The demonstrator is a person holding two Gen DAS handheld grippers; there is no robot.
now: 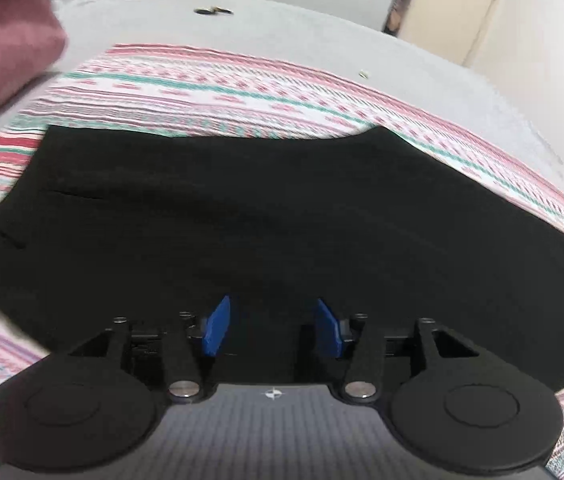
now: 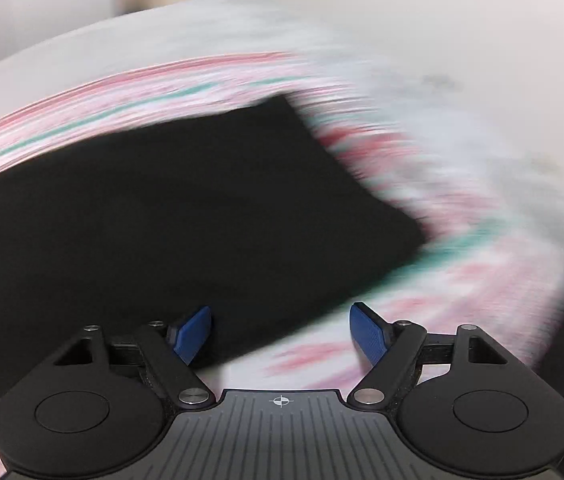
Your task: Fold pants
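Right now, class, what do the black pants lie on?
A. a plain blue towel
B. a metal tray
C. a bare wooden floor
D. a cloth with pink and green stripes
D: the black pants lie spread flat on the striped cloth, whose pink and green bands show around their edges.

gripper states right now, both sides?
Left gripper: open, nothing gripped, black pants lying below its pads.
Right gripper: open, holding nothing, over the pants' edge and the striped cloth.
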